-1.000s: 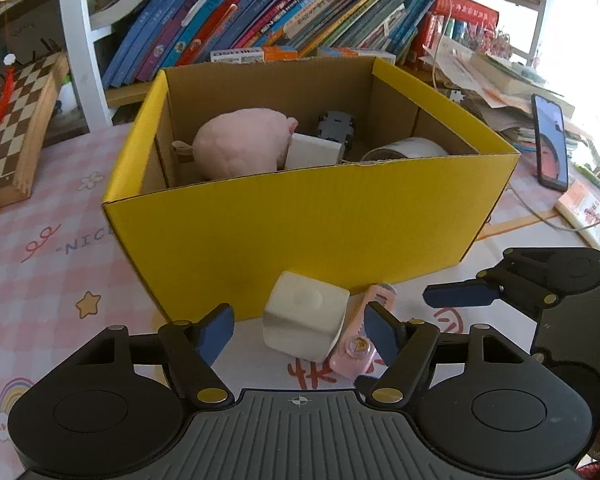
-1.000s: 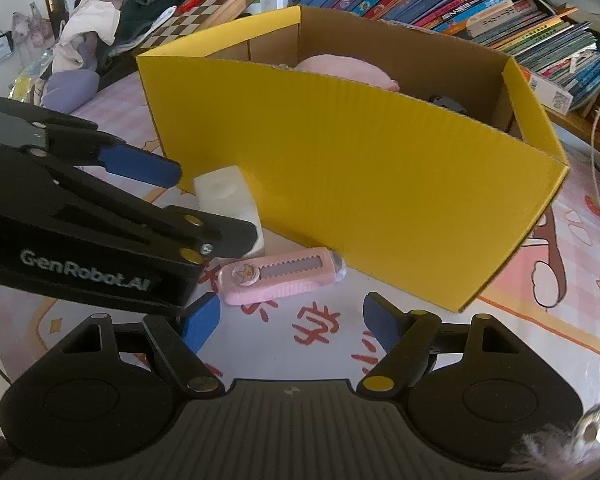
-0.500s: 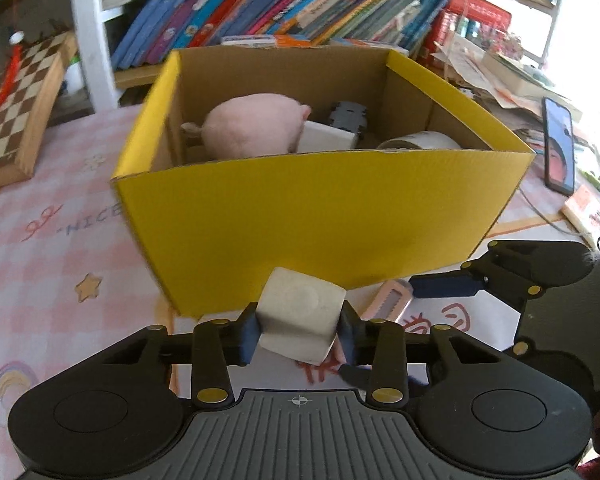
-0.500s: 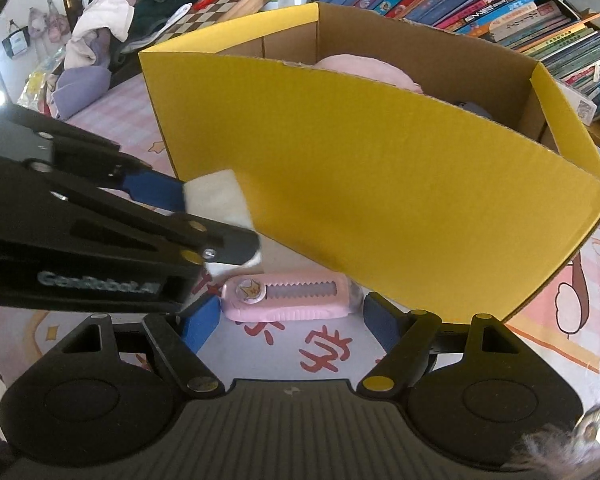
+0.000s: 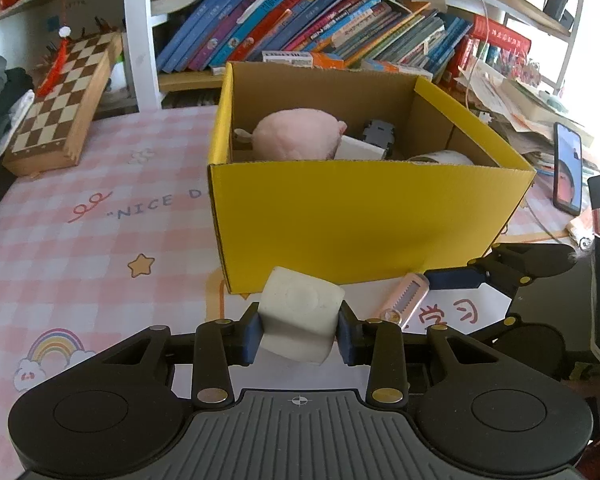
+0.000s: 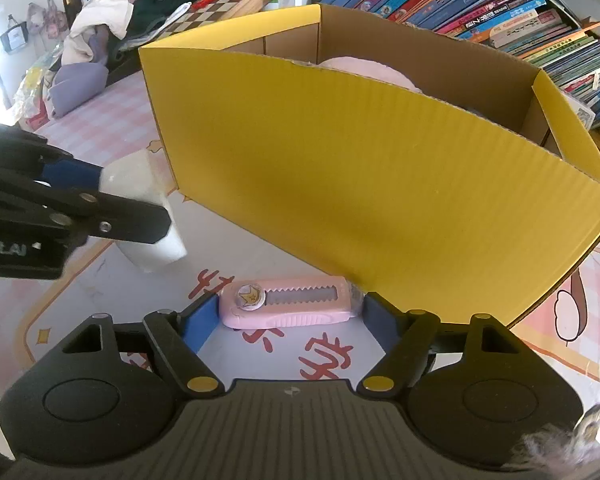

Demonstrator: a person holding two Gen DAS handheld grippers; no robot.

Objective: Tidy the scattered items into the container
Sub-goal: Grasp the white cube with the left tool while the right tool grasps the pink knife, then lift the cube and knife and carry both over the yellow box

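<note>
My left gripper (image 5: pixel 300 334) is shut on a white cube-shaped block (image 5: pixel 301 312) and holds it above the table, in front of the yellow cardboard box (image 5: pixel 364 216); the block also shows in the right wrist view (image 6: pixel 140 184). My right gripper (image 6: pixel 282 318) is open with its fingers on either side of a pink utility knife (image 6: pixel 288 302) lying on the table against the box's front wall (image 6: pixel 360 184). The knife also shows in the left wrist view (image 5: pixel 404 298). The box holds a pink plush toy (image 5: pixel 296 134), a small grey toy car (image 5: pixel 378 134), a white box and a tape roll.
A folded chessboard (image 5: pixel 66 100) lies at the far left. A bookshelf with many books (image 5: pixel 320 36) stands behind the box. A phone (image 5: pixel 567 174) and stacked papers lie at the right. Clothes (image 6: pixel 112 20) are piled far left in the right wrist view.
My left gripper closed on the white block and lifted it off the table. My right gripper moved forward so its open fingers now flank the pink knife.
</note>
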